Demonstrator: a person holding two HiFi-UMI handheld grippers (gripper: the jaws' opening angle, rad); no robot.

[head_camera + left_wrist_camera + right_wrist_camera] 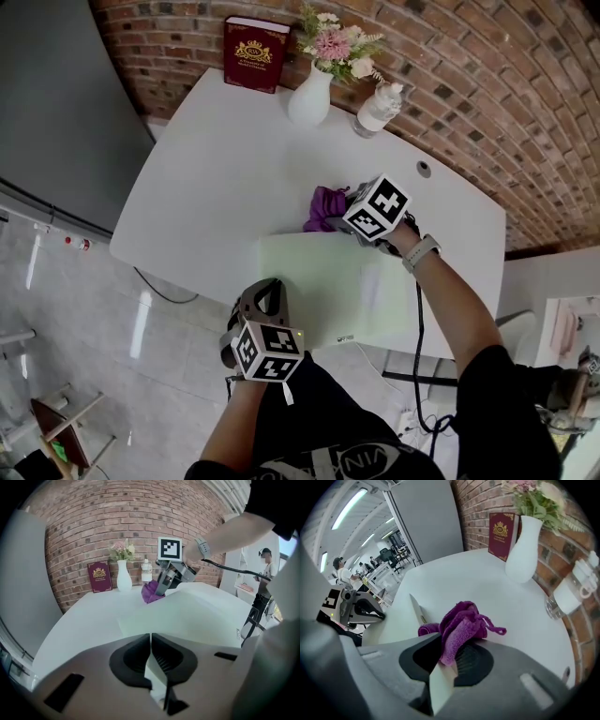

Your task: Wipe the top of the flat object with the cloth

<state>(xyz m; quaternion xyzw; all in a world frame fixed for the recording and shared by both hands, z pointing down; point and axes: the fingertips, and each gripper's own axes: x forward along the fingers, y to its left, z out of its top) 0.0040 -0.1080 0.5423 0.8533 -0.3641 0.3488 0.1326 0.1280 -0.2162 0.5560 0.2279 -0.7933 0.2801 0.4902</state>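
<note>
A pale green flat board (323, 281) lies on the white table (206, 178), reaching out past its near edge. My left gripper (266, 291) is shut on the board's near-left edge, and the left gripper view shows the thin board (187, 613) pinched between the jaws of that gripper (151, 641). The right gripper (345, 218) sits at the board's far edge, shut on a bunched purple cloth (324, 207). In the right gripper view the cloth (461, 623) hangs out of the jaws of that gripper (449, 646), just above the board's edge (417, 609).
At the back of the table, against the brick wall, stand a maroon book (255, 53), a white vase of flowers (311, 97) and a clear bottle (379, 110). A cable hole (424, 170) is at the table's right. Tiled floor lies to the left.
</note>
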